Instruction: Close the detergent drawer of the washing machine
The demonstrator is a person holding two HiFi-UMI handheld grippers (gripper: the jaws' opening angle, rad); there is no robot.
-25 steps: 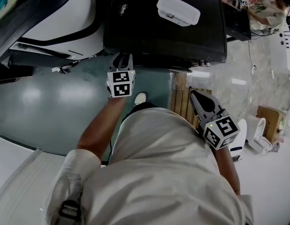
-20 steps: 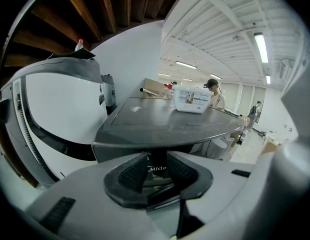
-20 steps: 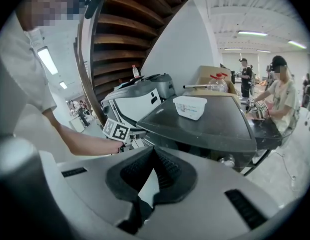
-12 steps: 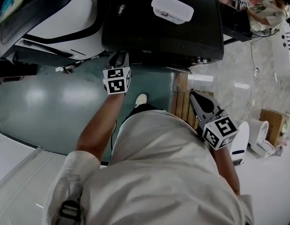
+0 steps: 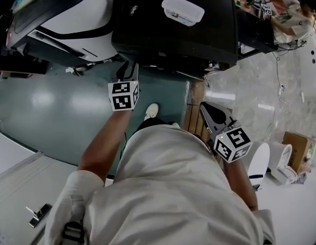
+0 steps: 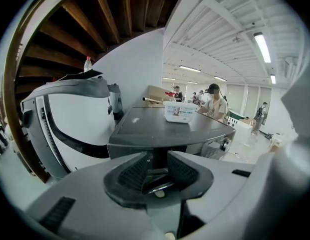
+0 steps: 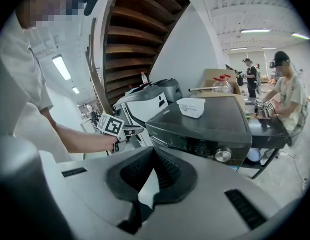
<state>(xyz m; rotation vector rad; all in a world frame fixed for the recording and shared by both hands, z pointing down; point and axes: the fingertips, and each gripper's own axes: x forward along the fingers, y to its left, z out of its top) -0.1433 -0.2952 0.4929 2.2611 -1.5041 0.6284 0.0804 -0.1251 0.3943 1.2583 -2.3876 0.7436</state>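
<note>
At 12 o'clock in the head view stands the washer (image 5: 173, 29), dark, with a white tub (image 5: 182, 9) on its top. The drawer (image 7: 162, 140) sits at the 9 o'clock end of the front panel (image 7: 200, 144). In the right gripper view its face appears flush with the panel, and in the head view nothing projects past the front edge.

Left hand-held gripper (image 5: 128, 68): aimed toward 12 o'clock, tips at the drawer end of the washer front. Contact cannot be confirmed. Jaws narrow, with a small gap and nothing held; the washer front shows through the gap.

Right hand-held gripper (image 5: 208, 110): at 3 o'clock of the torso, well apart from the washer, tips toward 11 o'clock. Jaws together at the tips, empty.

Task status (judgement): the closing stroke looks complete or at its last press. Remaining: verify that the drawer is fully seated, then draw the left hand-held gripper clear.

Writing: the tub label (image 6: 181, 112) carries blue print, too small to read. Marks beside the knob (image 7: 223, 155) are unreadable. No brand can be made out. Each cube (image 5: 122, 95) bears square black-and-white markers only
</note>
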